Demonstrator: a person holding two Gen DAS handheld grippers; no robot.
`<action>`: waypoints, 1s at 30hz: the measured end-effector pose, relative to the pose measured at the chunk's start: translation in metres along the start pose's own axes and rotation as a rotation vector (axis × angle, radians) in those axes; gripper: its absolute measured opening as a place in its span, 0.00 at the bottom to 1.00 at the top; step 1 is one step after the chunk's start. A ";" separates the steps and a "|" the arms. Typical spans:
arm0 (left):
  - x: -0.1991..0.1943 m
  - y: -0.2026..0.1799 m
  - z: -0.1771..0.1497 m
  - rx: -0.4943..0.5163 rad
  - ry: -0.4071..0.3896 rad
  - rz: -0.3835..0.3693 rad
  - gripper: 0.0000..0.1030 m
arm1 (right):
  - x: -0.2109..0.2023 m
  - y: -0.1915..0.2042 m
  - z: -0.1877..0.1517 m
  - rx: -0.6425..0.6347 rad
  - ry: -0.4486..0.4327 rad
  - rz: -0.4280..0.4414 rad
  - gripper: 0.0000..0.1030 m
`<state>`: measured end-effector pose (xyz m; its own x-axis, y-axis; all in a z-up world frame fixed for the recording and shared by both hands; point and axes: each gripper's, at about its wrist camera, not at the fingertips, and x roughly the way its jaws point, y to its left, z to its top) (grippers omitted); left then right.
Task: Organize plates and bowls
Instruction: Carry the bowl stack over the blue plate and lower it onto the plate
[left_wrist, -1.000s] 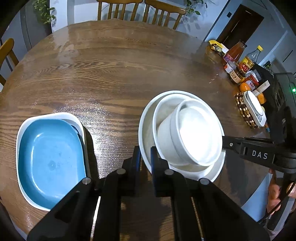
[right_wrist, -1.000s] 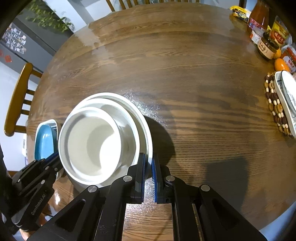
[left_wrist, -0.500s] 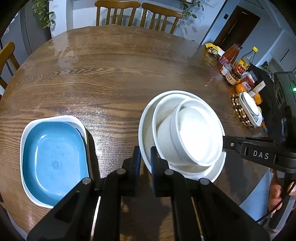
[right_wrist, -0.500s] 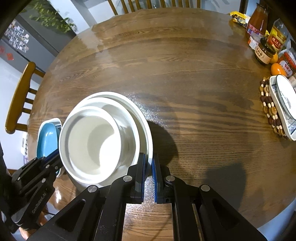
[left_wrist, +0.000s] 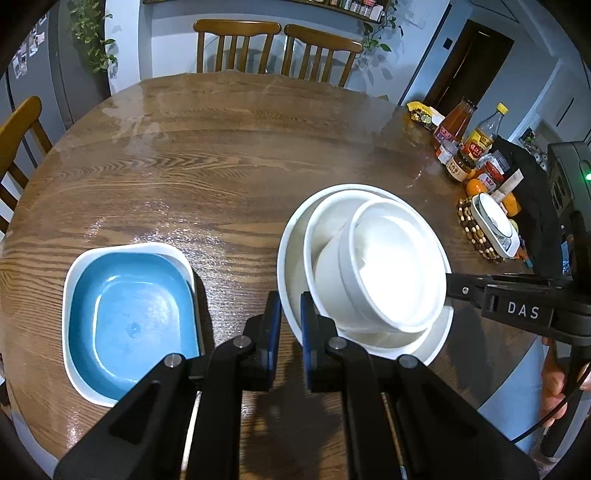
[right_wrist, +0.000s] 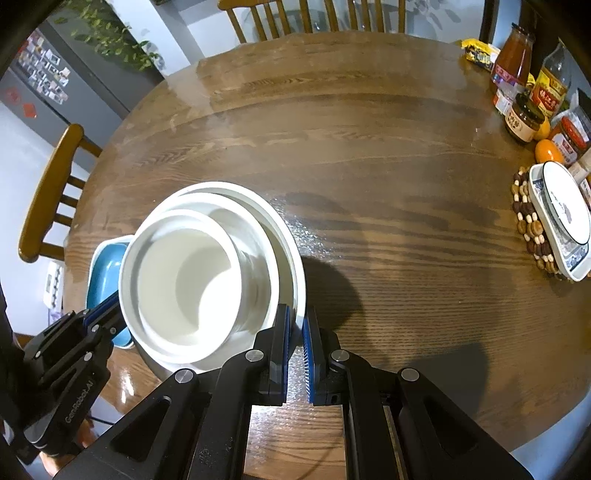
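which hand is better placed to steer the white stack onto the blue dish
Left. Both tongs pinch the plate's rim, but the left tongs grip the side next to the blue dish; the right tongs grip the far side.

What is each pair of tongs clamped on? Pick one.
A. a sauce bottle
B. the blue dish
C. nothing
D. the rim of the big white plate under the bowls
D: the left tongs and right tongs each pinch an opposite edge of the white plate that carries the stacked bowls.
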<state>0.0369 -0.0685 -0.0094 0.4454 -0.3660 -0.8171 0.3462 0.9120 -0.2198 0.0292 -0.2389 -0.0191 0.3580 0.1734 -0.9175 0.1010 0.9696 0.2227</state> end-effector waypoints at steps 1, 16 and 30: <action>-0.001 0.000 0.000 -0.002 -0.004 0.002 0.05 | -0.001 0.001 0.000 -0.002 -0.002 0.001 0.08; -0.023 0.017 -0.003 -0.028 -0.063 0.031 0.05 | -0.010 0.026 0.000 -0.054 -0.024 0.008 0.09; -0.042 0.044 -0.008 -0.072 -0.100 0.062 0.04 | -0.014 0.061 0.000 -0.115 -0.039 0.013 0.09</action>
<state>0.0265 -0.0120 0.0105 0.5450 -0.3222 -0.7741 0.2572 0.9430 -0.2114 0.0302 -0.1825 0.0077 0.3943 0.1812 -0.9009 -0.0105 0.9812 0.1927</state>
